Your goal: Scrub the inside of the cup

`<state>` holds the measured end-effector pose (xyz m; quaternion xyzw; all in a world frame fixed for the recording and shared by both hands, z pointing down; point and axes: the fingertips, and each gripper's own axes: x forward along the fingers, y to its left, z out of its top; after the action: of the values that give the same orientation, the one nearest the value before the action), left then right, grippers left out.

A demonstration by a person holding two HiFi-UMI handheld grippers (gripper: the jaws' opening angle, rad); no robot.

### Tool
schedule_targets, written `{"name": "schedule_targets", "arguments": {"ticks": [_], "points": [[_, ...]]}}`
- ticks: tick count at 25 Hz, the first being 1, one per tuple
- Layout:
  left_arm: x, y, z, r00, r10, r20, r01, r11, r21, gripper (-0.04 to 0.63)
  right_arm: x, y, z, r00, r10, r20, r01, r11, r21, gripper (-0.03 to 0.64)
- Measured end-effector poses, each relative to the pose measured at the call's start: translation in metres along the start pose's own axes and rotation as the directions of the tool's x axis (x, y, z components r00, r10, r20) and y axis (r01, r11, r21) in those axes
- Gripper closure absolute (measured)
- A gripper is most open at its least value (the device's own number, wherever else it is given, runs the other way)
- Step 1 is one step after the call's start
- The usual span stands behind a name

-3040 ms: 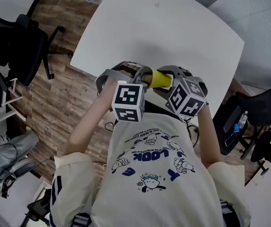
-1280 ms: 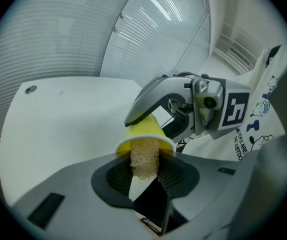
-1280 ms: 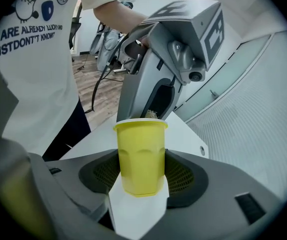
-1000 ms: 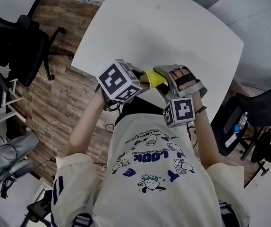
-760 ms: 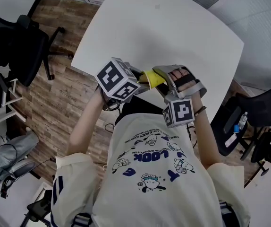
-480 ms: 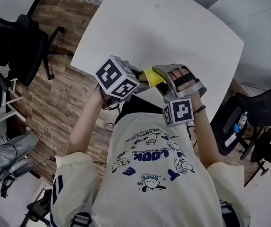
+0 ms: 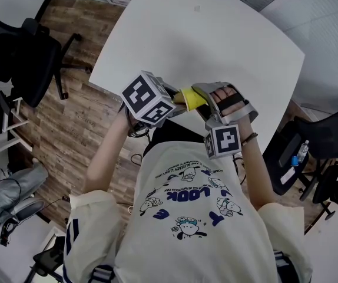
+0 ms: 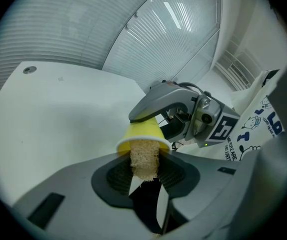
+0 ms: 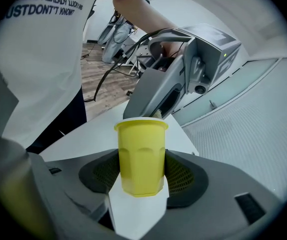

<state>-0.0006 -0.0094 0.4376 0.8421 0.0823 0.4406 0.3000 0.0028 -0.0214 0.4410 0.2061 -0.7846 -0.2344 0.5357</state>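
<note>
here the right gripper (image 9: 141, 176) has its fingers (image 9: 186, 180) spread wide and pressed on both sides of the yellow cup (image 9: 141, 151), which stands between them with its open rim past their tips. the left gripper (image 8: 144, 171) has its fingers (image 8: 114, 176) partly closed on a tan sponge (image 8: 143, 158), whose far end sits at the cup's mouth, above the white table (image 7: 204, 34).

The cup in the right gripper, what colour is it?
The cup is plain bright yellow all over. The right gripper view shows it best.
</note>
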Motion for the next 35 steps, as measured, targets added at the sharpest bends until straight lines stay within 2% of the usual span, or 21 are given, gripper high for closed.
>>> {"name": "schedule_targets", "arguments": {"ticks": [7, 12, 16, 19, 21, 23, 26, 30, 32, 35], "points": [[-0.004, 0.000, -0.003, 1.000, 0.008, 0.015, -0.008, 1.000, -0.008, 0.446, -0.002, 0.000, -0.011, 0.999, -0.016, -0.031, 0.017, 0.999, 0.034, 0.362], [-0.014, 0.009, -0.004, 0.998, 0.051, 0.046, -0.051, 0.999, -0.011, 0.446, -0.004, -0.008, -0.027, 0.997, -0.043, -0.070, 0.048, 0.996, 0.069, 0.362], [-0.027, 0.017, 0.003, 0.985, 0.105, 0.134, -0.100, 0.994, -0.040, 0.446, -0.013, -0.020, -0.042, 0.994, -0.083, -0.072, 0.096, 0.974, 0.203, 0.362], [-0.040, 0.023, 0.012, 0.964, 0.165, 0.208, -0.156, 0.986, -0.059, 0.446, -0.021, -0.034, -0.045, 0.992, -0.126, -0.022, 0.125, 0.917, 0.380, 0.362], [-0.048, 0.026, 0.018, 0.946, 0.200, 0.257, -0.190, 0.980, -0.063, 0.446, -0.028, -0.045, -0.044, 0.986, -0.166, 0.032, 0.126, 0.850, 0.511, 0.362], [-0.058, 0.026, 0.026, 0.923, 0.225, 0.312, -0.215, 0.974, -0.068, 0.446, -0.034, -0.058, -0.039, 0.974, -0.207, 0.096, 0.100, 0.765, 0.636, 0.362], [-0.074, 0.027, 0.040, 0.882, 0.262, 0.391, -0.243, 0.965, -0.099, 0.446, -0.046, -0.077, -0.031, 0.935, -0.287, 0.209, 0.004, 0.597, 0.802, 0.362], [-0.088, 0.028, 0.053, 0.831, 0.298, 0.470, -0.258, 0.955, -0.150, 0.446, -0.061, -0.096, -0.029, 0.844, -0.422, 0.332, -0.190, 0.343, 0.920, 0.362], [-0.093, 0.027, 0.058, 0.812, 0.320, 0.488, -0.283, 0.947, -0.150, 0.446, -0.069, -0.107, -0.028, 0.790, -0.490, 0.367, -0.277, 0.249, 0.928, 0.362], [-0.099, 0.020, 0.069, 0.778, 0.350, 0.522, -0.331, 0.934, -0.133, 0.446, -0.084, -0.123, -0.029, 0.697, -0.595, 0.400, -0.406, 0.132, 0.904, 0.362]]}}
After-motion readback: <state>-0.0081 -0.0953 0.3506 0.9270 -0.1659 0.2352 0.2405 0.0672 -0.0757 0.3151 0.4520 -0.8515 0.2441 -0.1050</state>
